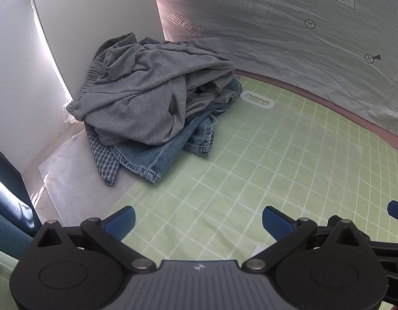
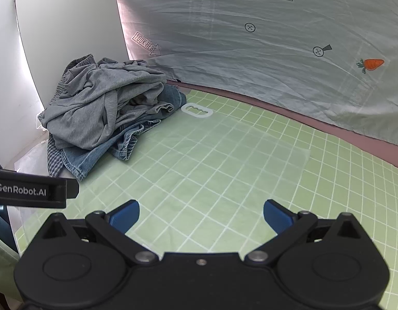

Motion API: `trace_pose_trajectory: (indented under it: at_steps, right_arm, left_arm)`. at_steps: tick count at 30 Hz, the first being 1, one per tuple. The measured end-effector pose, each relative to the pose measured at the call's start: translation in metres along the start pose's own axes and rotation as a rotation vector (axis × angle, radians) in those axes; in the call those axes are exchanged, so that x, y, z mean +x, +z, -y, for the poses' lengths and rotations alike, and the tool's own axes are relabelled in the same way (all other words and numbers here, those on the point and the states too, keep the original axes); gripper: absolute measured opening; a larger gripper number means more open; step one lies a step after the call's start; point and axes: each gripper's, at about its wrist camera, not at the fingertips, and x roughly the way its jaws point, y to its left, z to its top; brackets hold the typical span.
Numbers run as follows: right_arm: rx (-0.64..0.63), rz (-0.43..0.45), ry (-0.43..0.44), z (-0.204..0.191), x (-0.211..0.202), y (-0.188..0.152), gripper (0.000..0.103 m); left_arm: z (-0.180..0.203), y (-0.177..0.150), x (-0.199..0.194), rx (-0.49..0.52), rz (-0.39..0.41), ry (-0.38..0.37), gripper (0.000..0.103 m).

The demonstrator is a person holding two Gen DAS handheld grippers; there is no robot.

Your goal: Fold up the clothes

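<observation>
A: While both tools are held over the green mat, where is the pile found?

B: It is heaped at the mat's far left corner, beside the white wall: grey on top, denim beneath.

A: How are the grippers set?

B: The left gripper is spread wide, nothing held; the right gripper is likewise spread, nothing gripped

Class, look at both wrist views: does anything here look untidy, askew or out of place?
Yes. The clothes sit in a crumpled heap: a grey garment bunched on top of blue denim and a checked piece, none folded. The heap overhangs the left edge of the green grid mat. Both grippers, left and right, are open and empty.
</observation>
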Motion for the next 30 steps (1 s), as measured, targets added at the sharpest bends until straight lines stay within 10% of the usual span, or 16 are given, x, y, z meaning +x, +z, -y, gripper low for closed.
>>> trace_pose_trajectory:
  at_steps: [30]
  right_arm:
    - [0.007, 0.016, 0.016, -0.001, 0.092, 0.056, 0.103]
  left_arm:
    - [-0.058, 0.054, 0.100, -0.156, -0.080, 0.039, 0.101]
